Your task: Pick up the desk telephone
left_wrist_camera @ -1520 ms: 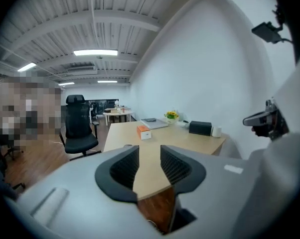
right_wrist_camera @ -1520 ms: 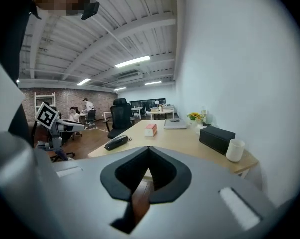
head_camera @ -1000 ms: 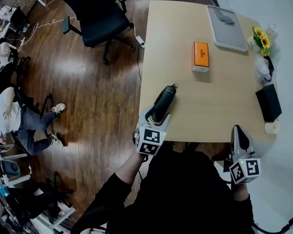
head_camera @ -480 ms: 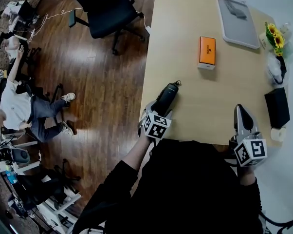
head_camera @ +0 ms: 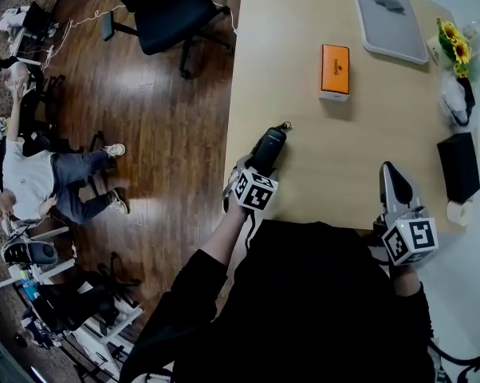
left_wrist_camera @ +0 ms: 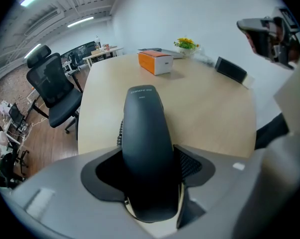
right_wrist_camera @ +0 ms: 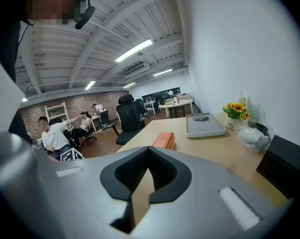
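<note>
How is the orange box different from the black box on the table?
The orange box is bright orange with a white side, while the black box is dark all over. The orange box lies out in the middle of the table, while the black box sits close to the table's right edge in the head view. Both are box-shaped and both rest on the table.

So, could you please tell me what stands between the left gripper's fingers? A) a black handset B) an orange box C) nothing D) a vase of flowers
A: the handset stands between the fingers of the left gripper, which are closing round it.
</note>
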`<state>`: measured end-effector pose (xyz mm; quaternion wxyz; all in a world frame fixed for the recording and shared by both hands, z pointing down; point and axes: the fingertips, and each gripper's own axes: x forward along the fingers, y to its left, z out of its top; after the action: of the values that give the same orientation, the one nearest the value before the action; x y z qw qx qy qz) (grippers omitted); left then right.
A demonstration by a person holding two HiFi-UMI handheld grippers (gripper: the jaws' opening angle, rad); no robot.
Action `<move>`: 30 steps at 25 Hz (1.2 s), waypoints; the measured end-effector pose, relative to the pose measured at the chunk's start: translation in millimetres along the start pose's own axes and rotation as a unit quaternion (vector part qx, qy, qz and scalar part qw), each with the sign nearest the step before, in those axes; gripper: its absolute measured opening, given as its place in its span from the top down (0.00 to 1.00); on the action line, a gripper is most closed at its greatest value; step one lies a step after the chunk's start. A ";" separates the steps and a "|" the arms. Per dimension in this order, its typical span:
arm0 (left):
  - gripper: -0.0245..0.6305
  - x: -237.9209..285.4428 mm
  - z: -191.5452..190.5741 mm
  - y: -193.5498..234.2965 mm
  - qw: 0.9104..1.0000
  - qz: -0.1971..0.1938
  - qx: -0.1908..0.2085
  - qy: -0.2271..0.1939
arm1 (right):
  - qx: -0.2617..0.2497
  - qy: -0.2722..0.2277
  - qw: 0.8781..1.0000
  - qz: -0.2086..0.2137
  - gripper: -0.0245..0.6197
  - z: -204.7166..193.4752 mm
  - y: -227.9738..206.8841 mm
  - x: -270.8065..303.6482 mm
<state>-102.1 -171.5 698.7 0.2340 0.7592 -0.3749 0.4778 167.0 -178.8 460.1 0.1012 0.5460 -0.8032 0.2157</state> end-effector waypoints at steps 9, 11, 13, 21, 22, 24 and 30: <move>0.52 11.0 -0.8 -0.7 0.999 -0.040 -0.014 0.013 | 0.006 0.023 1.000 0.013 0.96 -21.4 5.5 -1.1; 0.53 10.6 -1.7 0.0 0.999 -0.046 -0.014 0.018 | 0.008 0.025 1.000 0.012 0.96 -24.3 6.1 -3.2; 0.54 9.3 -2.4 1.0 0.998 -0.051 -0.021 0.019 | 0.007 0.023 1.000 0.012 0.96 -24.6 7.1 -5.5; 0.56 -28.3 13.0 -8.6 0.988 -0.101 -0.113 -0.043 | 0.006 0.018 1.000 0.019 0.96 -21.5 13.8 -13.2; 0.56 -39.1 19.8 -9.1 0.988 -0.092 -0.106 -0.060 | 0.006 0.017 1.000 0.019 0.96 -22.0 13.6 -14.3; 0.56 -63.8 36.0 -9.8 0.990 -0.067 -0.080 -0.097 | 0.006 0.015 1.000 0.020 0.96 -21.5 13.4 -16.2; 0.56 -142.3 89.3 -10.5 0.980 0.026 -0.022 -0.195 | 0.004 0.009 1.000 0.019 0.96 -20.2 14.2 -17.2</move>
<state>-81.9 -179.6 531.8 0.1602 0.8227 -0.4430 0.3183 159.0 -150.8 467.8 0.1021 0.5287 -0.8118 0.2257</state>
